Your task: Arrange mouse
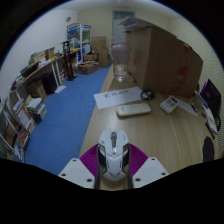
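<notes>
The gripper (113, 165) has its two fingers with purple pads (90, 158) drawn in against the flanks of a white-and-grey computer mouse (113, 154), clamping it just over the pale wooden desk (165, 135). At twelve o'clock from the mouse, further along the desk, lies a small white oblong device (132, 110), with a white printed sheet (118, 95) beyond it. A large brown cardboard box (167, 55) stands toward one o'clock. Blue carpet floor (65, 115) spreads at ten o'clock, edged by cluttered shelves (30, 95).
</notes>
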{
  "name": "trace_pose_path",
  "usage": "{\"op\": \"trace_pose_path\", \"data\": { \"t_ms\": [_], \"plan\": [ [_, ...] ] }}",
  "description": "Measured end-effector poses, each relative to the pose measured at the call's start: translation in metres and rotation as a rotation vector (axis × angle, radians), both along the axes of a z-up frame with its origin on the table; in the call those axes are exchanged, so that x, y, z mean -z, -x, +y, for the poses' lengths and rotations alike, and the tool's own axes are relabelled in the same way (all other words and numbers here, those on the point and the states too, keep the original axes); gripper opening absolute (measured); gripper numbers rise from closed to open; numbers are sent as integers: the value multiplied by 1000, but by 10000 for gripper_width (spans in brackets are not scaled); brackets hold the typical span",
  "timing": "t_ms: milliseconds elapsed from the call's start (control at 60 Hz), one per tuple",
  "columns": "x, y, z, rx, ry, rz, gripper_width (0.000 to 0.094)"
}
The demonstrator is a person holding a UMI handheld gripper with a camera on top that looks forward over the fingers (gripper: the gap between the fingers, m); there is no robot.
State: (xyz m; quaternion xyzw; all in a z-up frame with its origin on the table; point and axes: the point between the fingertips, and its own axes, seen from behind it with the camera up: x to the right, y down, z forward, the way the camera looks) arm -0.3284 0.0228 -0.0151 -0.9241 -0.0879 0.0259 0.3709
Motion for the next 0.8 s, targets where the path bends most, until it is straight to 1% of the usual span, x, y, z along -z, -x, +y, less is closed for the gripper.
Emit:
{"op": "trace_pose_path", "data": {
  "t_ms": [33,83,100,133,200,233,267,283,333,400,467,517,583,667,717,767,800],
  "plan": [
    [-10,6,-5,-10,-6,13,365],
    [-40,19,-15,-31,-41,49,367],
    [-47,-7,-6,-51,-59,64,370],
    [-85,22,-24,-57,-109,52,367],
    [-157,6,-34,-21,-226,40,369],
    [-188,-17,-23,-12,-282,55,368],
    [-224,-25,-37,5,-331,55,368],
    [-235,-44,-29,8,-356,57,364],
    [-274,-84,-33,36,-414,21,362],
    [-307,-144,-34,84,-469,-39,364],
    [-307,-217,-30,134,-477,-75,364],
    [-296,-269,-28,182,-459,-91,363],
    [-256,-332,-22,224,-412,-98,362],
    [-187,-399,-20,267,-325,-73,364],
    [-143,-434,-23,284,-243,-48,369],
    [-100,-455,-31,280,-152,-30,370],
    [-79,-464,-36,265,-116,-19,370]
  ]
}}
